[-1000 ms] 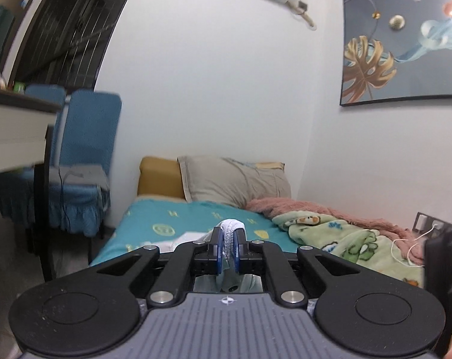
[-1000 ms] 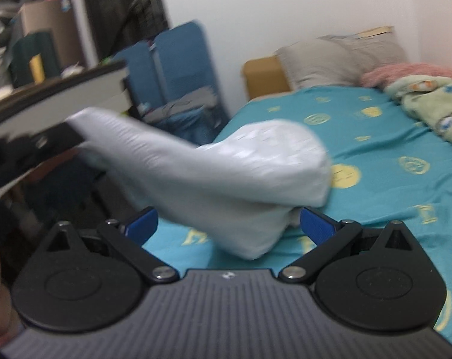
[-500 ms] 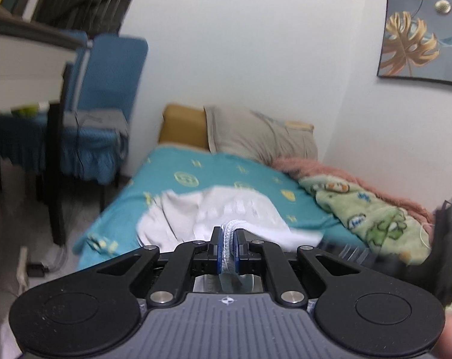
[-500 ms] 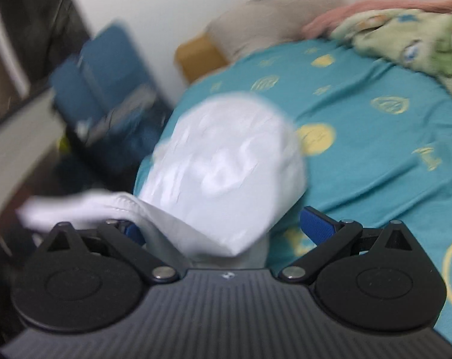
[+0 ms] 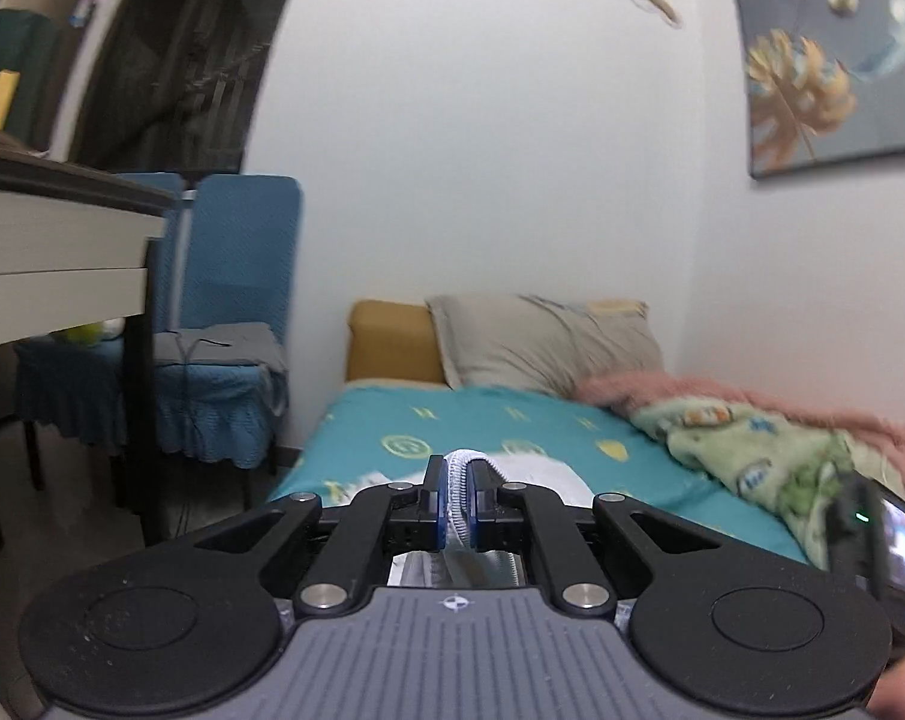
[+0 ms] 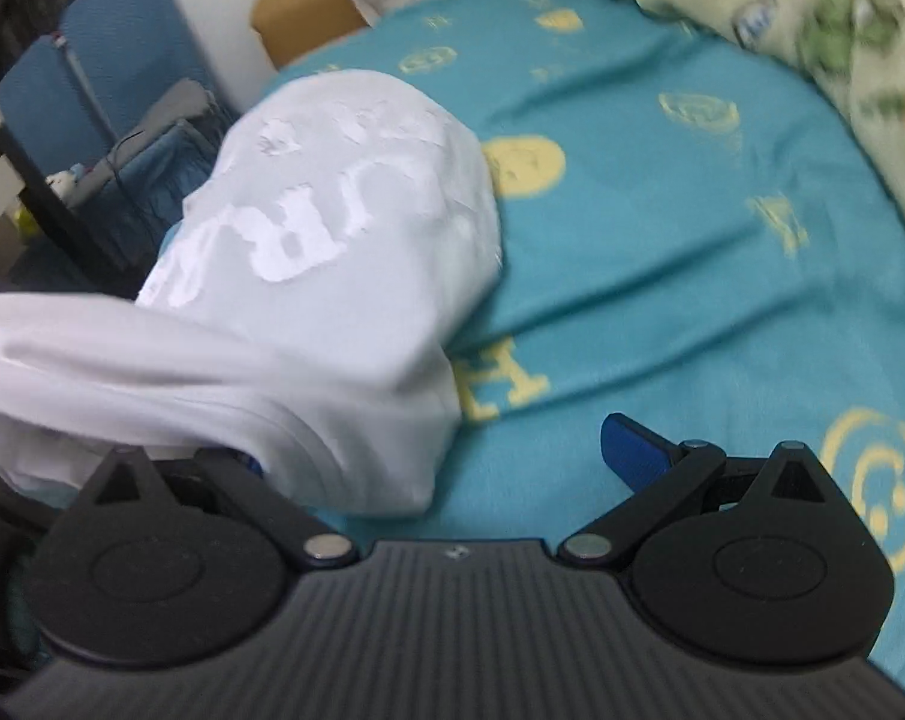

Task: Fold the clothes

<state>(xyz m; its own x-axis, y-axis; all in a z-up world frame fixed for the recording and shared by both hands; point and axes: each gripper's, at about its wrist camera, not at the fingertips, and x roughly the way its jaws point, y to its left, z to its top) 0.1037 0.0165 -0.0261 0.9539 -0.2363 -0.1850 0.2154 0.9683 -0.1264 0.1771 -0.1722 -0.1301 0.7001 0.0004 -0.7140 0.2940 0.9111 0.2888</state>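
L gripper [image 5: 456,501] has its jaws pressed tight on a ribbed white hem of the shirt [image 6: 332,228], fabric bunched up between the pads. R gripper [image 6: 434,450] is spread wide, gripping nothing; the shirt drapes over its left finger and hides that pad. The shirt itself billows in a puffed heap w/ pale lettering up, left side of the teal bed [image 6: 662,252], near edge, part trailing off to the left. Looks like the spread-out step, not a fold yet. To do it well: R should find a matching hem corner, pinch just one layer, then pull apart from L so the cloth lies flat. Keep clear of the green blanket [image 6: 812,18] on the far right.
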